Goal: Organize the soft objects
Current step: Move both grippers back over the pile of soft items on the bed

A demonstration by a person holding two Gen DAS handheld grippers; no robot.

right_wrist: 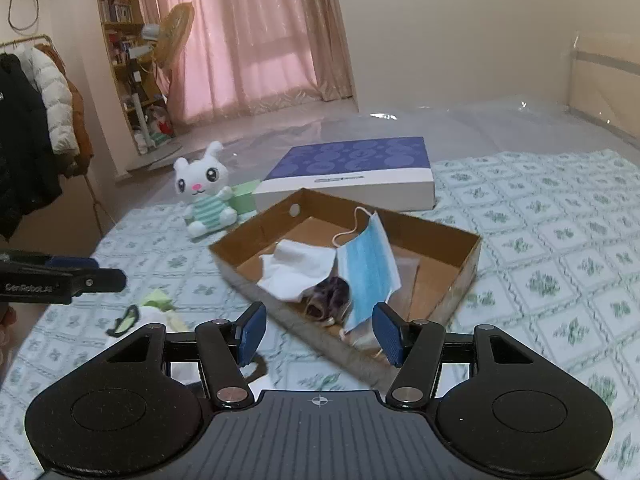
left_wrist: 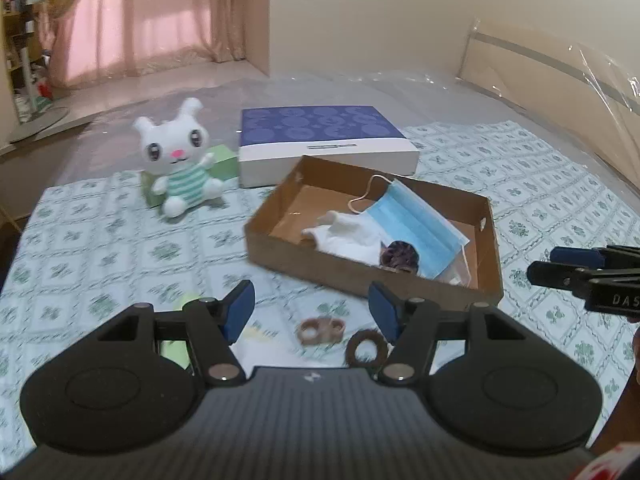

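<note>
Two tongs in view, both spread with nothing between the pads: left tongs (left_wrist: 312, 312), right tongs (right_wrist: 320, 332).

Surface is a bed under a green-patterned sheet (left_wrist: 100, 248), not a counter.

One open cardboard box (left_wrist: 280, 240) sits mid-sheet. Inside it: one blue face mask (left_wrist: 416, 224), one white cloth (left_wrist: 352, 236), one dark purple scrunchie (left_wrist: 400, 256) against the near wall.

Still loose on the sheet, just ahead of the left tongs: one brown hair tie (left_wrist: 366, 350), one tan two-loop piece (left_wrist: 322, 330), some pale green and white bits (right_wrist: 160, 308), partly hidden.

Behind the box: one blue-and-white flat box (left_wrist: 328, 144), touching or nearly so. One plush bunny (left_wrist: 180, 160) leans on one green block (left_wrist: 224, 162), well left of the cardboard box.

Sheet right of the box is bare. Left sheet edge drops to floor.
</note>
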